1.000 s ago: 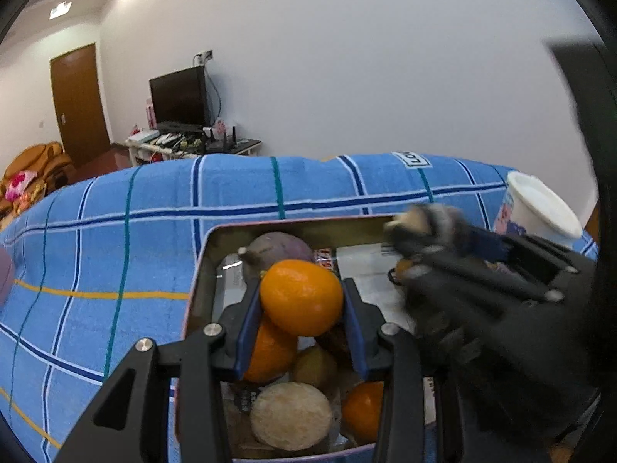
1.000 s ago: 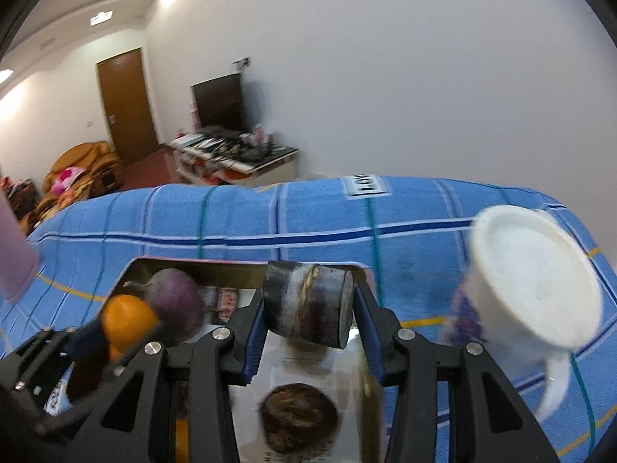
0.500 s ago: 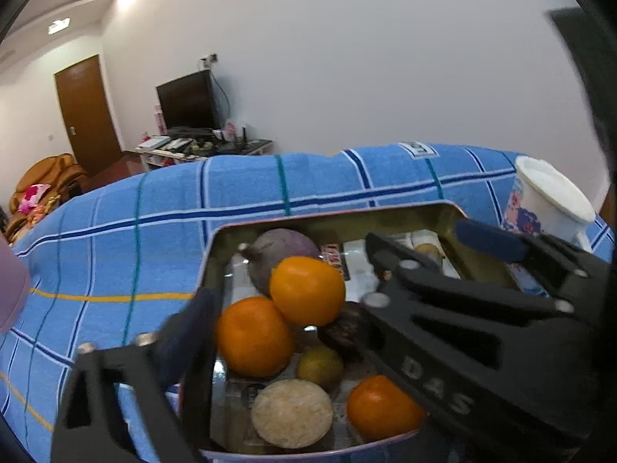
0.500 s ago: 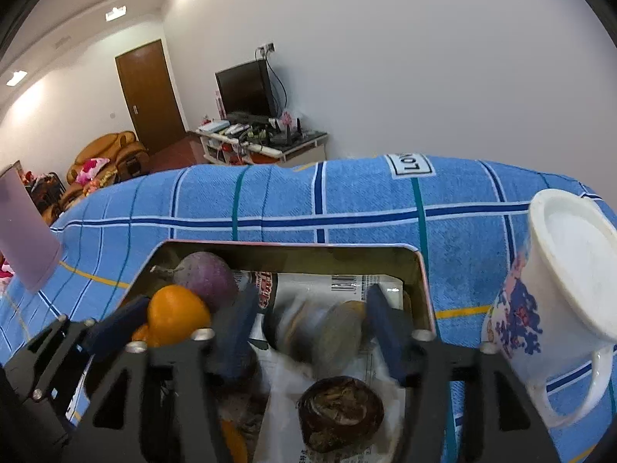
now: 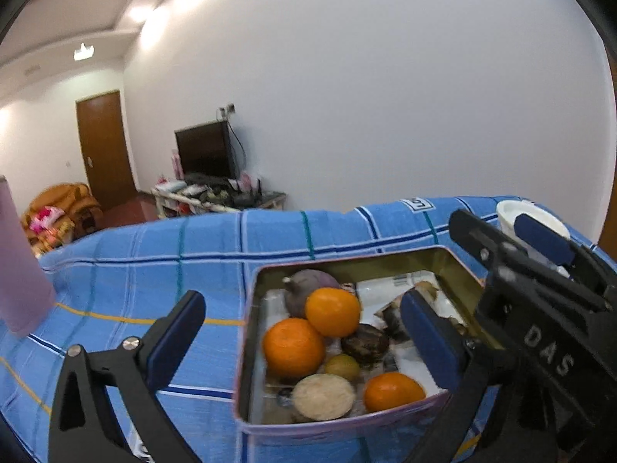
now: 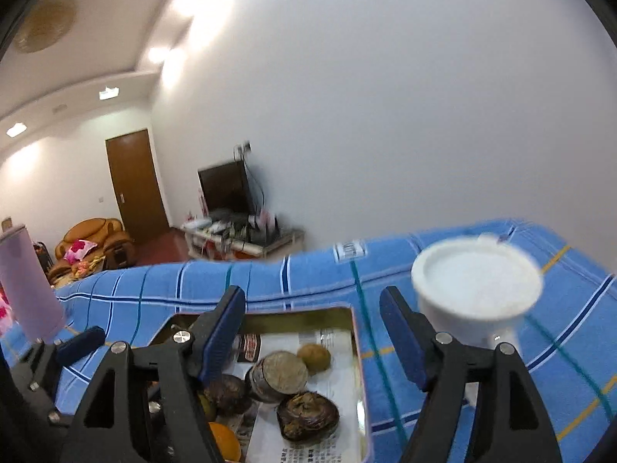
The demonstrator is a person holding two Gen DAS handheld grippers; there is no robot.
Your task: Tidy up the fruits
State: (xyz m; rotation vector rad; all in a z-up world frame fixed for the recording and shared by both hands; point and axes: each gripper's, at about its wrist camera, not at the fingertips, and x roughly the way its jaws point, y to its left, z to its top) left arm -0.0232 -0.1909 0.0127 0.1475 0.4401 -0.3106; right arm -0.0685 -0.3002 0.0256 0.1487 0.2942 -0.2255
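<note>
An open metal tin on the blue checked cloth holds three oranges, the top one resting on the others, a purple fruit and a pale cut round piece. My left gripper hovers just in front of the tin. Its jaws are opening wide and nothing is between them. In the right wrist view a grey-brown cylinder piece, a small brown fruit and a dark wrinkled fruit lie on paper in the tin. Above them my right gripper stands open, holding nothing.
A white patterned mug stands on the cloth right of the tin, close to the right finger. A pink cup stands at the far left. Beyond the cloth's far edge are a TV stand, a door and a sofa.
The left gripper let go of the orange, which now lies on the other fruit, and drew back. The right gripper dropped the cylinder piece into the tin, opened and pulled back.
</note>
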